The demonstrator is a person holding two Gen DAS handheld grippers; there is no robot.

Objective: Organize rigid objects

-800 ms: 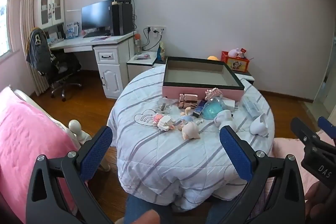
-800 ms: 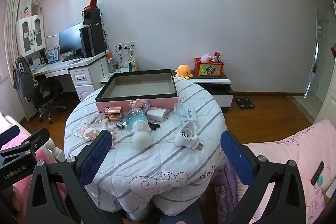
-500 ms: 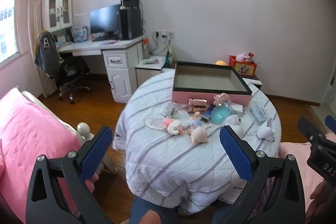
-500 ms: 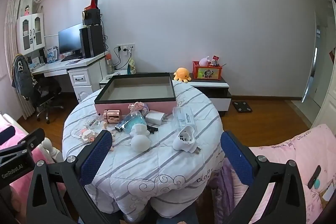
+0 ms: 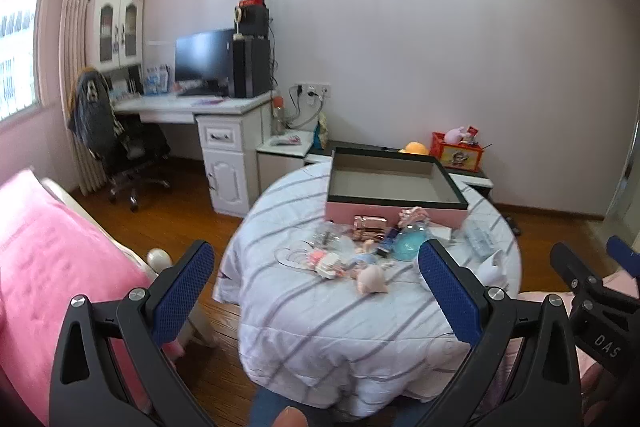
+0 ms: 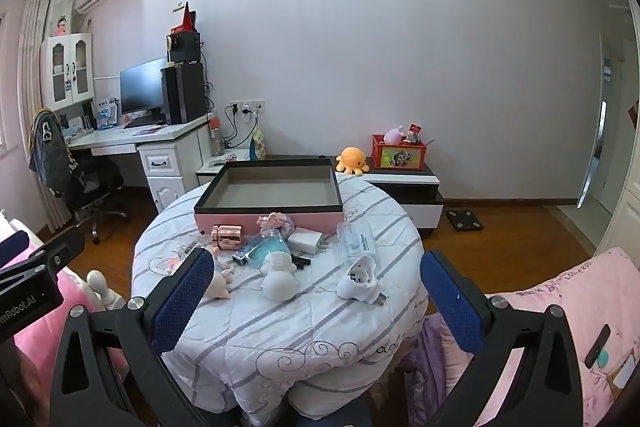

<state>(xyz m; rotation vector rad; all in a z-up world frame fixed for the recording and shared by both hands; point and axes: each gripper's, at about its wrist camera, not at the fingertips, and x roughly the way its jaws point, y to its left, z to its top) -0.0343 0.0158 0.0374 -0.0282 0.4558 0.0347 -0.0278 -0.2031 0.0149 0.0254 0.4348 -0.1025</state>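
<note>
A round table with a striped quilt [image 6: 280,311] holds an empty pink box with a black rim [image 6: 269,217] at its far side, also in the left wrist view [image 5: 394,207]. In front of the box lie several small items: a rose-gold piece [image 6: 227,235], a teal dome toy [image 6: 272,249], a white figurine [image 6: 279,277], a white charger [image 6: 306,242], a clear case [image 6: 358,245], a white plug-shaped item [image 6: 360,279] and a small doll [image 5: 370,279]. My left gripper [image 5: 316,295] and right gripper [image 6: 316,303] are open and empty, held back from the table's near edge.
A pink bed [image 5: 44,267] lies at the left, pink bedding [image 6: 560,327] at the right. A white desk [image 5: 208,111] with monitor and a black chair [image 5: 116,143] stand behind left. A low cabinet [image 6: 404,183] with an orange plush and a red box stands behind the table.
Both grippers have pulled back and risen, so the table looks smaller and farther. The left view has swung left toward the bed and desk. Nothing on the table has moved.
</note>
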